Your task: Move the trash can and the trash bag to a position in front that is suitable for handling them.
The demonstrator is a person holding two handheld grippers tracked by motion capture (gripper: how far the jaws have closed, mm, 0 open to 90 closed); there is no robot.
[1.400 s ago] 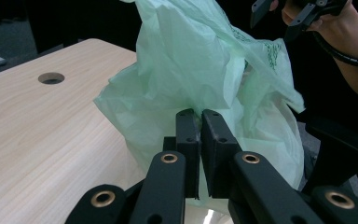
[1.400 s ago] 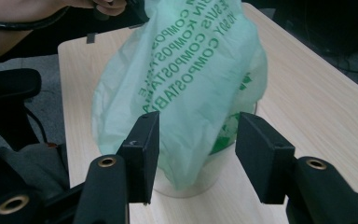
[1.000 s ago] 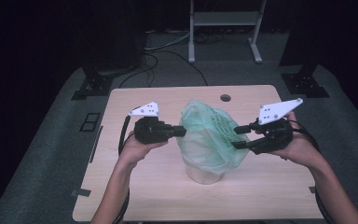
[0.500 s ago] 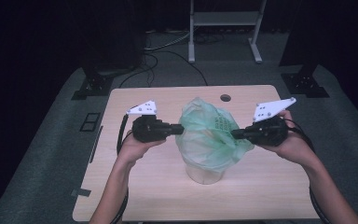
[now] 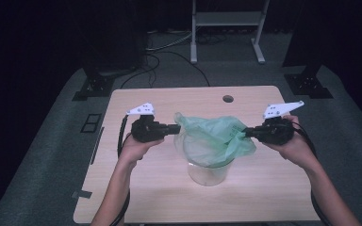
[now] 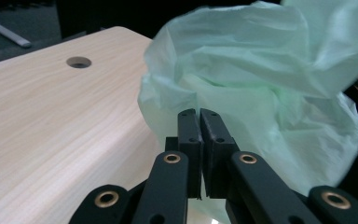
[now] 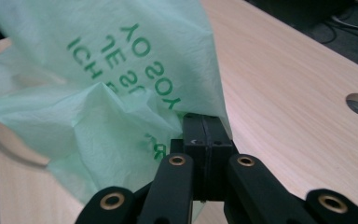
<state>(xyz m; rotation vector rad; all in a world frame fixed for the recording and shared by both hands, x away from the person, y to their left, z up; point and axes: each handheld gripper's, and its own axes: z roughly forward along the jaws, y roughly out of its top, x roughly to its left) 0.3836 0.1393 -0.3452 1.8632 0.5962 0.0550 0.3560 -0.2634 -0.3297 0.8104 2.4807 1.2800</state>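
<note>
Jaws of left gripper (image 5: 173, 127) and right gripper (image 5: 246, 132) pinched on opposite edges of the green bag (image 5: 212, 136), stretched over the clear container (image 5: 208, 172) mid-tabletop (image 5: 136, 188); next, probably drawing the rim down evenly around it.

The high view looks forward and down from above the person's side of the table (image 5: 136, 188), taking in the whole top, both forearms and the dark floor beyond. The left gripper view sits low, just behind the left gripper (image 6: 199, 116), and looks along its closed jaws across the table toward the far edge and its round hole (image 6: 79, 61), very close to the green bag (image 6: 270, 79). The right gripper view rides equally near behind the right gripper (image 7: 203, 122), facing the opposite way across the bag. All three views share the bag, the wooden top and the hole.
</note>
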